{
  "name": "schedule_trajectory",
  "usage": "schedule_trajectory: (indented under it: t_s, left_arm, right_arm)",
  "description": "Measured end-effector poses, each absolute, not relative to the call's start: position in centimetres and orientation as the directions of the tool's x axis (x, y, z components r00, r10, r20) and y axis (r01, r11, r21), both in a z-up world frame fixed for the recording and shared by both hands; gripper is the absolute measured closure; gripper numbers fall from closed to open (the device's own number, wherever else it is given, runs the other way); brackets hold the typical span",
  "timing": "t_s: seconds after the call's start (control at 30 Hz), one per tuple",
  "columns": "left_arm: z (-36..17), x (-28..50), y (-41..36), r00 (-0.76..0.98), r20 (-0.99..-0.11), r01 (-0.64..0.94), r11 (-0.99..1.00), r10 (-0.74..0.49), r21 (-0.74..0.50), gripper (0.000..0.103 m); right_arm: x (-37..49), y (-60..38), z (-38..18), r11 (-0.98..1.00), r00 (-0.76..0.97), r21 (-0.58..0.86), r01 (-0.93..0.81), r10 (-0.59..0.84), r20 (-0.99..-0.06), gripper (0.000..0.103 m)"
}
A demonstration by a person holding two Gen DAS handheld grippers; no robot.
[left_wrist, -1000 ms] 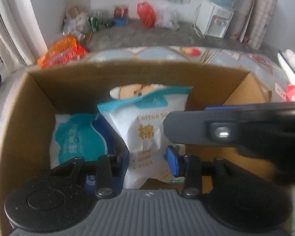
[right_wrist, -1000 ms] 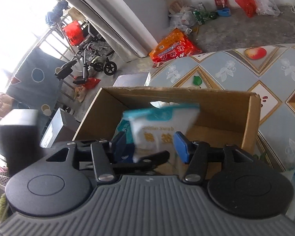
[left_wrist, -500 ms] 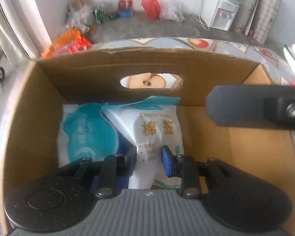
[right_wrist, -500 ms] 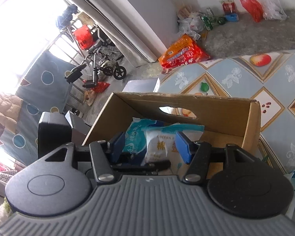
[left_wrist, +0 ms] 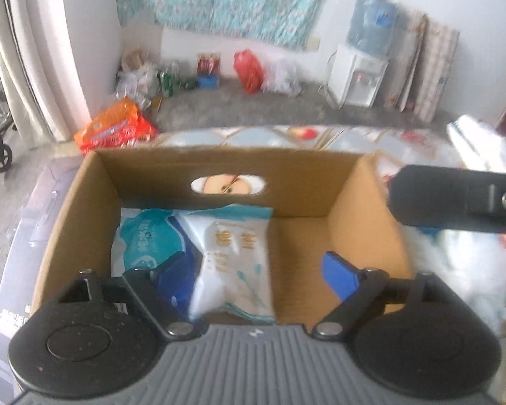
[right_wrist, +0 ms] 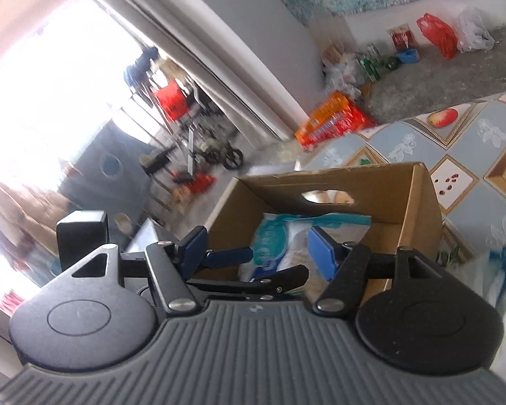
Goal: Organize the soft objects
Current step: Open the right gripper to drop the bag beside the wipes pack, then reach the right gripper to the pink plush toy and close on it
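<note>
- The cardboard box (left_wrist: 94, 202) sits open-topped on a table covered with a patterned fruit cloth (right_wrist: 472, 155); an oval handle hole (left_wrist: 227, 185) is cut in its far wall.
- Two soft packs lie in the box's left half. The white cotton pack (left_wrist: 234, 256), with gold characters and a teal top edge, leans up toward twelve o'clock against the far wall.
- At its nine o'clock side, touching it and partly under it, is the teal-and-white pack (left_wrist: 145, 243).
- The box floor at three o'clock of the white pack is bare cardboard.
- The left gripper (left_wrist: 256, 275) hangs over the near edge of the box, pointing steeply down. Its jaws are opening and already stand wide apart. The white pack shows between them, but neither blue pad presses on it; the right pad (left_wrist: 340, 275) is well clear of it.
- The right gripper (right_wrist: 256, 251) looks at the box from the five o'clock corner, jaws opening, apart, with nothing clamped. The packs seen between its pads lie beyond them, down in the box.
- In the left wrist view the right gripper's black body crosses in at three o'clock, with something white and badly blurred below it that I cannot make out.
- On the floor beyond the table, at eleven o'clock, lies an orange packet (left_wrist: 116, 130).
</note>
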State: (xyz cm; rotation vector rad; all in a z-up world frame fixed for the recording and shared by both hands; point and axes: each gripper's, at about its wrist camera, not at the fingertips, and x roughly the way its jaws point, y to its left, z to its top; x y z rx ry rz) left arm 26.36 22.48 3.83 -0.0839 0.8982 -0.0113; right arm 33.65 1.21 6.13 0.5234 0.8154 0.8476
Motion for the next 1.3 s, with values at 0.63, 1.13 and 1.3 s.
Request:
schedule_trajectory:
  t_s: [0.63,1.13,1.3]
  left_arm:
    - [8.4,8.1,3.0,0.775,-0.566,0.262,0.958,-0.282,-0.118,0.006]
    - [1.9,12.8,-7.2,0.785,-0.547,0.313,0.948,-0.289,-0.053,0.007]
    - [0.7,13.6,-6.8,0.772,-0.562,0.321,0.945,-0.298,-0.061,0.007]
  right_arm:
    - [9.8,-25.2,3.5,0.744,0.793,0.629,-0.224,0.515,-0.327,0.021]
    - [19.8,-29.3,-1.2,0.943,0.755,0.333,0.016,0.207,-0.622,0.021]
    - [24.3,-28.8,-2.8,0.977,0.702,0.204,0.064,0.101,-0.705,0.019]
